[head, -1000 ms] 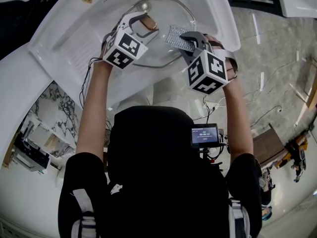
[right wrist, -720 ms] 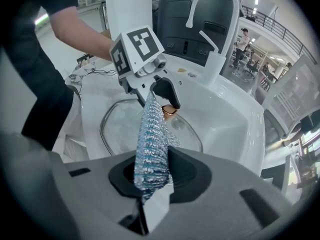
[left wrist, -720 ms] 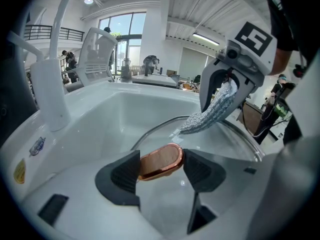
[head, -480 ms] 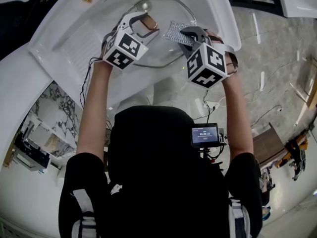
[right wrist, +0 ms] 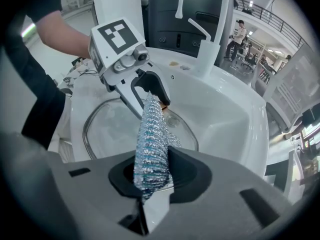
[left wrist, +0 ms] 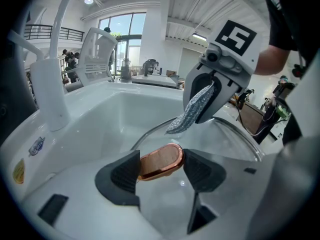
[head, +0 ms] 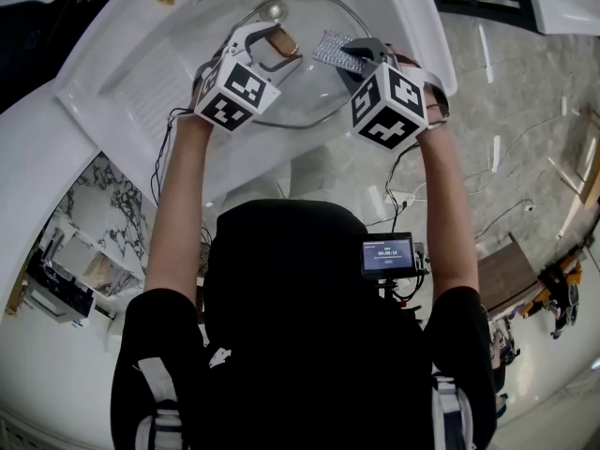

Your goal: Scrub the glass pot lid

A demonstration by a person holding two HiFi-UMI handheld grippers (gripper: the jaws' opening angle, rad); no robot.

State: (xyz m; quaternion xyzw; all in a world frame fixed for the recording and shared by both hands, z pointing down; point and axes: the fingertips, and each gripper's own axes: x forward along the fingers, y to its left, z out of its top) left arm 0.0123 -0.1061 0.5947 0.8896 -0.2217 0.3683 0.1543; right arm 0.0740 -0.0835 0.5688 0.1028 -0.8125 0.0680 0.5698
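open-plan lab hall, white sink [left wrist: 115, 109] with faucet [left wrist: 47, 91], tall windows [left wrist: 122, 39], balcony railing [left wrist: 50, 32], cables [head: 502, 218] across stone floor [head: 525, 111]

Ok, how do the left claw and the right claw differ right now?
The left claw grips the lid's copper handle; the right claw grips a silvery mesh scrubber. The left claw's jaws stand wide across the handle; the right claw's are nearly together on the thin scrubber. Both are closed on something over the glass lid in the white sink.
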